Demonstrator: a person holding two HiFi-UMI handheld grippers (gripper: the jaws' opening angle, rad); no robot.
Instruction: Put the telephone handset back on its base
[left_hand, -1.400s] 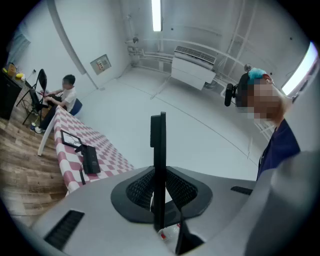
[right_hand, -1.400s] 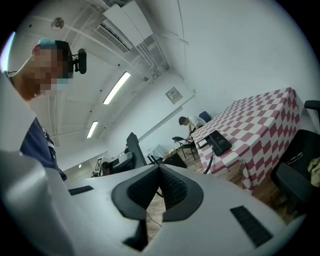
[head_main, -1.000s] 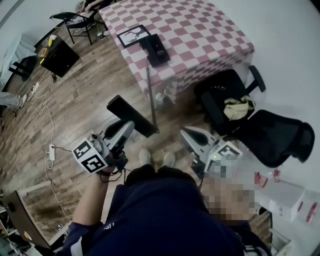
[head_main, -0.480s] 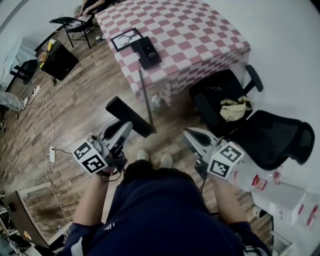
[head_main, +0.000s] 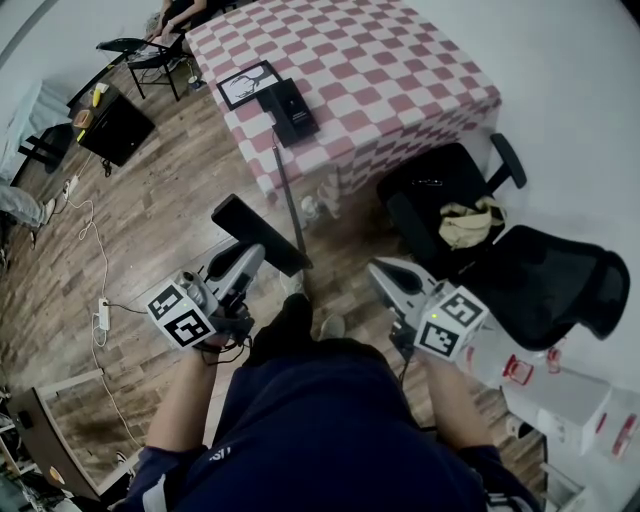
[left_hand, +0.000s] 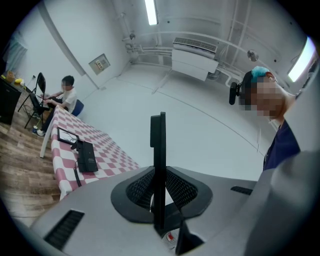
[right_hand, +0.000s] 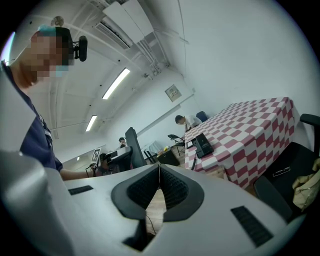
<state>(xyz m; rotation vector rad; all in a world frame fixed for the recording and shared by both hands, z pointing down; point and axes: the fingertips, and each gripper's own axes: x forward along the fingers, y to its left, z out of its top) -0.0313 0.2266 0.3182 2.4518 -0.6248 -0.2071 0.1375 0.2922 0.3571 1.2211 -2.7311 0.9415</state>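
Left tongs (head_main: 258, 256) tight on handset (head_main: 252, 228), right tongs (head_main: 376, 268) tips-together, above wood floor (head_main: 170, 200) near checkered table (head_main: 380, 70).

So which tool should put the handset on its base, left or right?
Left. The left tool holds the handset clamped edge-on between its jaws, and the base sits on the checkered table ahead. The right tool is shut and empty.

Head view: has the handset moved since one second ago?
Yes: the handset, held in the left gripper, has come slightly nearer the checkered table.
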